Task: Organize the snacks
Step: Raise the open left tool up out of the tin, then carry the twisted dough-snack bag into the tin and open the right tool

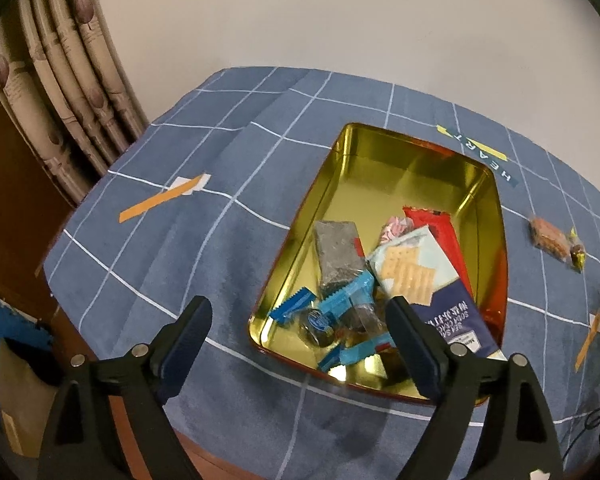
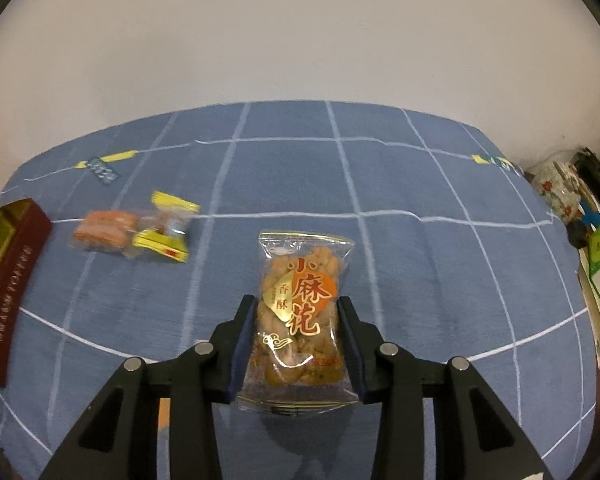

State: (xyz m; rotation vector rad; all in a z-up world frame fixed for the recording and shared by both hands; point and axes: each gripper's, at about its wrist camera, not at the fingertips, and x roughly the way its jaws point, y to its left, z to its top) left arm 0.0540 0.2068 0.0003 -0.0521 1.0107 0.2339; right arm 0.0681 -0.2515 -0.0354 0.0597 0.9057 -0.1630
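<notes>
The left gripper [image 1: 298,322] stands with its jaws wide apart and nothing between them, above the near end of the rectangular gold-lined metal tin [image 1: 412,168], which sits on the blue tablecloth with white grid lines [image 1: 220,240]. Inside the tin lie a pale cracker packet with a dark blue end [image 1: 416,276], a red wrapper [image 1: 440,228], a grey foil packet [image 1: 338,252] and several bright blue wrapped sweets [image 1: 344,300], all heaped at the near end; the far end is bare. The right gripper [image 2: 296,334] is clamped on a clear bag of fried dough twists with an orange label [image 2: 300,300], one pad on each long side. Two further snacks, a clear-wrapped orange biscuit [image 2: 106,230] and a yellow-wrapped sweet [image 2: 166,232], rest touching on the cloth, near the tin's dark red outer wall [image 2: 8,288].
</notes>
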